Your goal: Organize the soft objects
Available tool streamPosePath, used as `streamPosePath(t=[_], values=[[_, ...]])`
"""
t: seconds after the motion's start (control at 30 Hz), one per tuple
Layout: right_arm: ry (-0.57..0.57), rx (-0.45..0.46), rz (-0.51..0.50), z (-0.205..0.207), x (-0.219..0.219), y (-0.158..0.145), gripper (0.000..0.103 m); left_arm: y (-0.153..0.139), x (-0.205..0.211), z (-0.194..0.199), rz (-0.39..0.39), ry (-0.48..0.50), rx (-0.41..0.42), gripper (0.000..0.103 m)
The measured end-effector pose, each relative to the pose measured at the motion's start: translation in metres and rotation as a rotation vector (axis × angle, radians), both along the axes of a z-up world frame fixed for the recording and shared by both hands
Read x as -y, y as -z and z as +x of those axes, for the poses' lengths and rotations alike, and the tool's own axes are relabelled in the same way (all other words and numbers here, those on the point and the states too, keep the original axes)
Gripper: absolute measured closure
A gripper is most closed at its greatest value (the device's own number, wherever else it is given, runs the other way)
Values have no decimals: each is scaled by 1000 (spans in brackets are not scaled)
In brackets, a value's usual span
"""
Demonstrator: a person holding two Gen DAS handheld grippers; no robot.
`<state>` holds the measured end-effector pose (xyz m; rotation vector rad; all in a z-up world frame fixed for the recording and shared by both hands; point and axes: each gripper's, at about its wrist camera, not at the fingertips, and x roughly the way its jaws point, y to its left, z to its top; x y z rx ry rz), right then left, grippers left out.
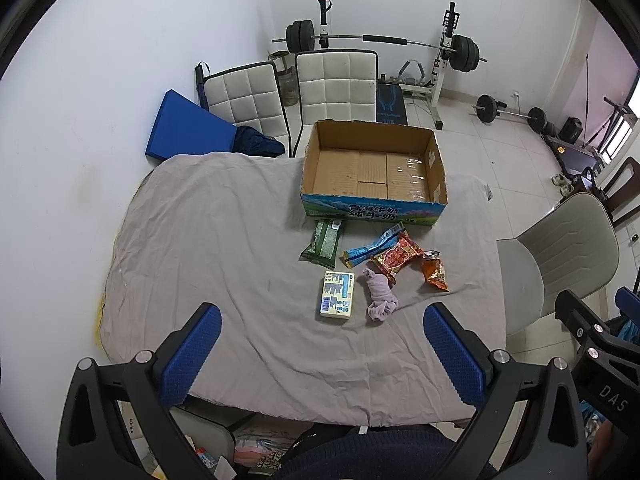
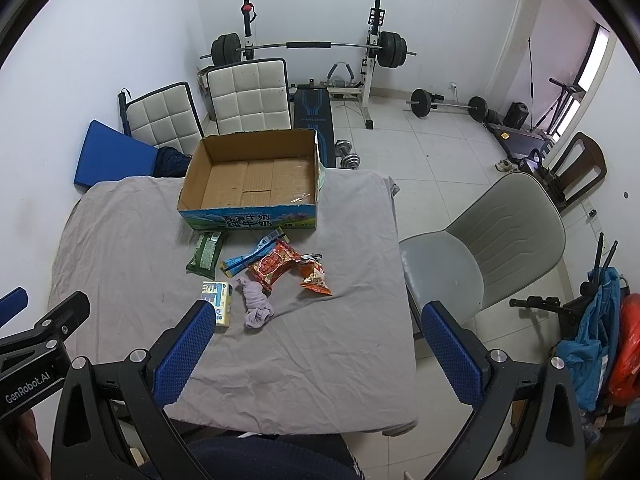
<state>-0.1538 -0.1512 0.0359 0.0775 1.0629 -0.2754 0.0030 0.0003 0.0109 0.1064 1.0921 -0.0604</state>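
Above the table's near edge, both claws (left (image 1: 322,354), right (image 2: 316,354)) hover wide open, holding nothing.

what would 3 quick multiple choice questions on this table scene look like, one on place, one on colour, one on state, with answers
1. Where does the cardboard box stand relative to the snack packets?
A. nearer the grippers
B. behind them, at the table's far side
C. on the grey chair

2. What colour is the crumpled sock?
A. pale purple
B. green
C. black

3. What state is the box in?
A. taped shut
B. packed full
C. open and empty

Answers:
1 B, since the green packet and red packet lie on the near side of the box.
2 A, it shows lilac against the grey cloth.
3 C, its bare cardboard floor is visible in both views.
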Motion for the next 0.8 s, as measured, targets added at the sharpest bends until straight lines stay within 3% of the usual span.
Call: streamPosePath(t=[0.8], values=[[1, 6, 0, 2, 0, -2, 0, -6, -3, -4, -1, 0, 11, 0]])
